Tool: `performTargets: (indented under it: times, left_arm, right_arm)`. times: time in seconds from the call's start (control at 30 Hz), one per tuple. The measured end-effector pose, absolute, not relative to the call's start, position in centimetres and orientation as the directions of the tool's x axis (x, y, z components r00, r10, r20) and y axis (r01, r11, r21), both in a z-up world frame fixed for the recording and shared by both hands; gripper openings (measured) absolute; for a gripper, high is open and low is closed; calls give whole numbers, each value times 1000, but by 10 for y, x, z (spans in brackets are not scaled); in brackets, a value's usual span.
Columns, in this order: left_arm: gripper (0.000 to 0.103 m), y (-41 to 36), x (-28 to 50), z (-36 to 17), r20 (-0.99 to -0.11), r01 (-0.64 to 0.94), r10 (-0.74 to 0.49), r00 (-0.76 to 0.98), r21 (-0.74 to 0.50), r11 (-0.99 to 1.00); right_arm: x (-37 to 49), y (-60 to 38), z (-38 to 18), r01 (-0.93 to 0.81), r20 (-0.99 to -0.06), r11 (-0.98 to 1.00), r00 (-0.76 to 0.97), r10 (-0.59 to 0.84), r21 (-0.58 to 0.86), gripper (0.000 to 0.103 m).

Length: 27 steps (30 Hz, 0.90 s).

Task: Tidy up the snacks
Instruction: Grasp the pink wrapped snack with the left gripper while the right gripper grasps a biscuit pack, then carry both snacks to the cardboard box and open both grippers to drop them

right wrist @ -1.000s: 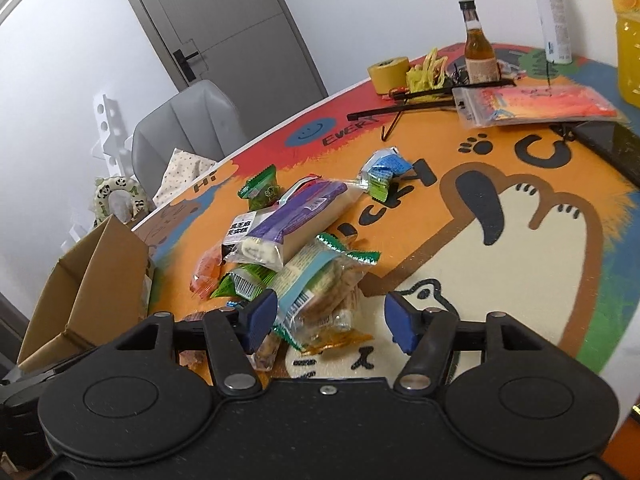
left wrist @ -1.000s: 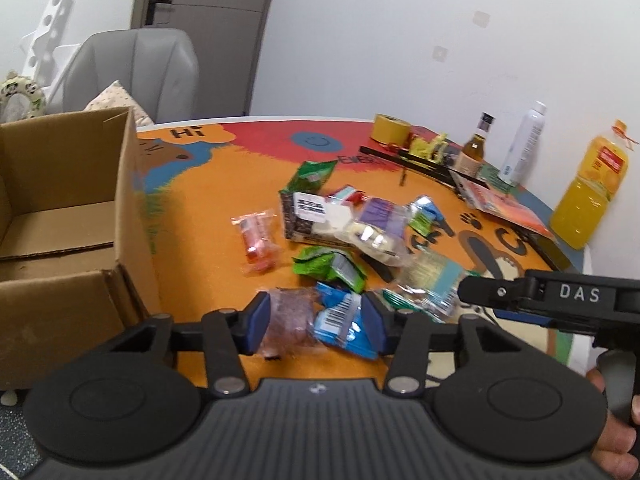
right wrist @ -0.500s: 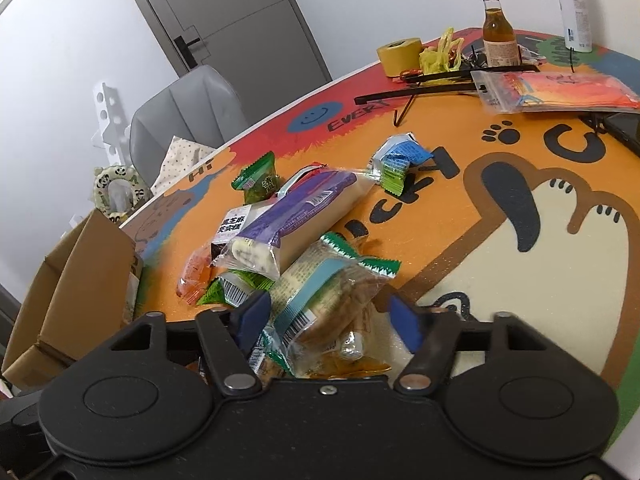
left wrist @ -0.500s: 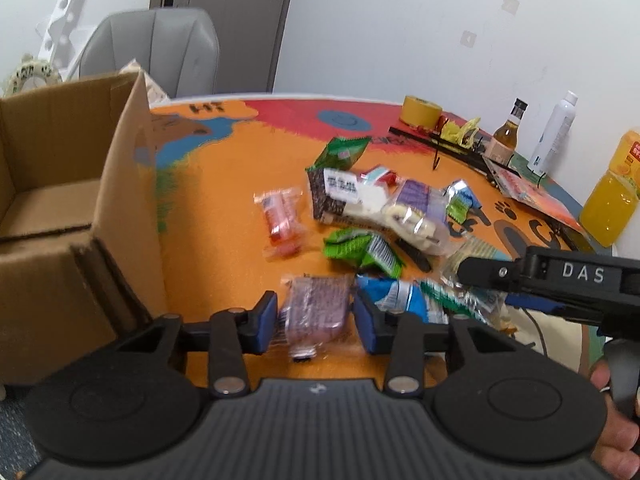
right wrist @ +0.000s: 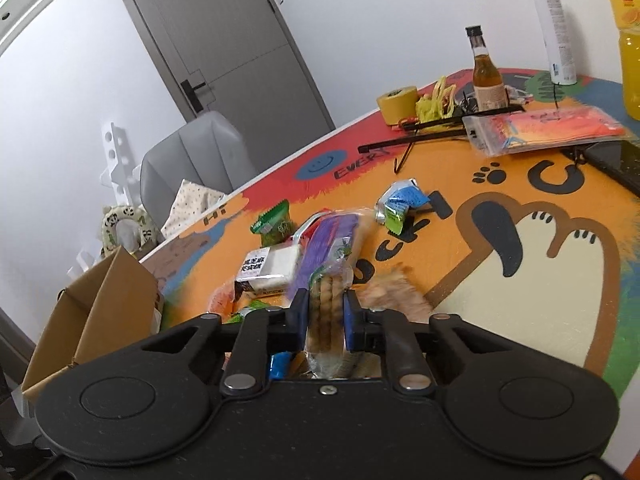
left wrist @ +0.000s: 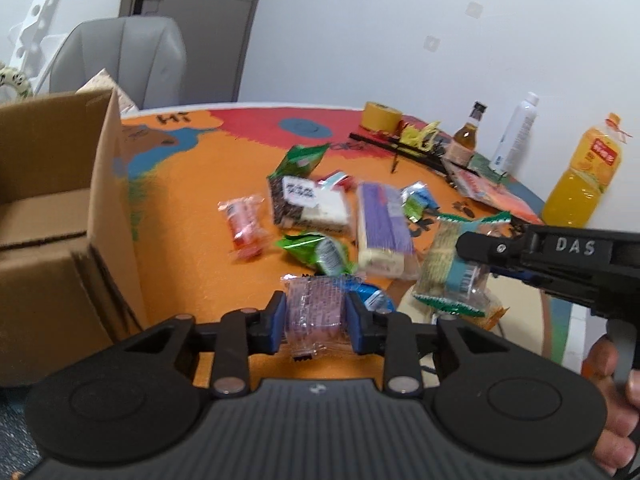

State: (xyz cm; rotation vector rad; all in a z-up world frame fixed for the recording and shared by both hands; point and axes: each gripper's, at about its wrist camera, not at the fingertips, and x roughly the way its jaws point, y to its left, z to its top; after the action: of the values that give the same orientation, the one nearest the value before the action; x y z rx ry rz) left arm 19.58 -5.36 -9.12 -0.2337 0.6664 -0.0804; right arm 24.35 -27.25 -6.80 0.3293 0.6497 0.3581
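Clear plastic crinkles between my left gripper (left wrist: 316,322), clamped on a pinkish wrapped snack (left wrist: 315,311) above the orange table (left wrist: 192,216) beside the cardboard box (left wrist: 60,216), while my right gripper (right wrist: 325,316) pinches a biscuit packet (right wrist: 326,312) over the snack pile.

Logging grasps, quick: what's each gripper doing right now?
Left gripper: closed on a clear-wrapped purple snack.
Right gripper: closed on a biscuit pack.

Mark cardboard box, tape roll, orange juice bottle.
cardboard box (left wrist: 108,200), left wrist view, right side wall
tape roll (right wrist: 398,102), right wrist view, outer side
orange juice bottle (left wrist: 584,184), left wrist view, lower body
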Motion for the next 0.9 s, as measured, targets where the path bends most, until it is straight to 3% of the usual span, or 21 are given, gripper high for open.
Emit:
performTargets:
  times: [0.33,0.9]
  left_arm:
    - [30,-46,189,-62,-553,58,-197,810,-259,964]
    - [30,11,161,2,-447,62,-164,880,-235,970]
  right_arm:
    - [227,-271,-55,-209,-473,886,782,405,413,16]
    - [206,-204,-18,-346,-363,858,797,482,380,16]
